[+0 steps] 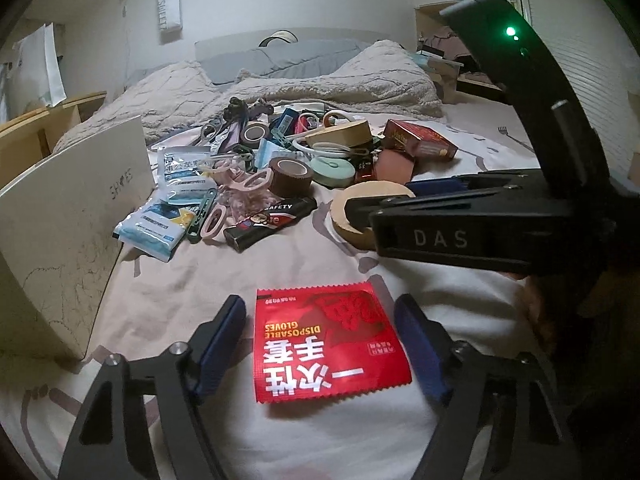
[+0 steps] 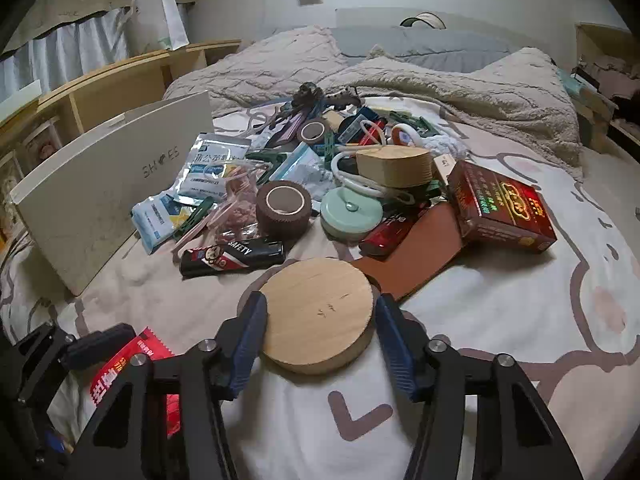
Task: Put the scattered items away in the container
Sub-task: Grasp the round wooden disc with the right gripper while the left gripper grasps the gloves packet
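Note:
A red packet of disposable gloves lies on the bed sheet between the open fingers of my left gripper; neither pad touches it. It also shows in the right wrist view. My right gripper straddles a round wooden disc lying flat on the sheet, with both blue pads against its rim. The disc also shows in the left wrist view. A white shoe box stands open at the left; it also shows in the right wrist view.
A pile of small items lies mid-bed: brown tape roll, black lighter, mint round case, red carton, brown leather piece, wooden box, blue-white sachets. A beige blanket lies behind.

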Tool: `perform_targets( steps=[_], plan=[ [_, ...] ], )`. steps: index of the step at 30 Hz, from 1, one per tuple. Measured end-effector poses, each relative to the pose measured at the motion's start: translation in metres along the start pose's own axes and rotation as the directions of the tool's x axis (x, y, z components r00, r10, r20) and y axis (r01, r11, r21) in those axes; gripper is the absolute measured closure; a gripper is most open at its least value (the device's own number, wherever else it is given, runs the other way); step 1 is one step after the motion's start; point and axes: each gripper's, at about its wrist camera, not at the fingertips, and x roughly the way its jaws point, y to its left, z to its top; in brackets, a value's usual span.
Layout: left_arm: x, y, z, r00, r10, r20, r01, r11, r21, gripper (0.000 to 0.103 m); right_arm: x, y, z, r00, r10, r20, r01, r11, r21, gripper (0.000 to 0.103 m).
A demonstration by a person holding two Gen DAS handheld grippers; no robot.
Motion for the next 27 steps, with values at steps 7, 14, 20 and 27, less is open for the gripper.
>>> perform_targets(
  steps=[7,14,20,27],
  plan=[
    [0.0,0.003,0.0,1.0,-0.016,-0.005,0.016,1.0,-0.014,0.037,-0.001,-0.004,0.0,1.0,0.008,0.008,-0.009,1.0,0.027,0.057],
    [-0.003,0.002,-0.001,1.0,0.019,0.011,-0.019,1.0,0.005,0.029,0.0,0.001,-0.002,0.999,0.037,-0.006,-0.037,0.999,0.002,0.026],
    [-0.006,-0.005,-0.002,0.997,0.062,0.045,-0.066,0.994,0.086,0.022,0.005,0.015,-0.004,0.999,-0.019,-0.028,0.017,0.997,-0.078,0.028],
    [-0.003,-0.001,0.0,0.999,0.049,0.023,-0.05,0.997,0.053,0.022,0.005,0.012,-0.005,0.999,-0.039,-0.018,0.038,0.996,-0.076,0.035]
  ],
)
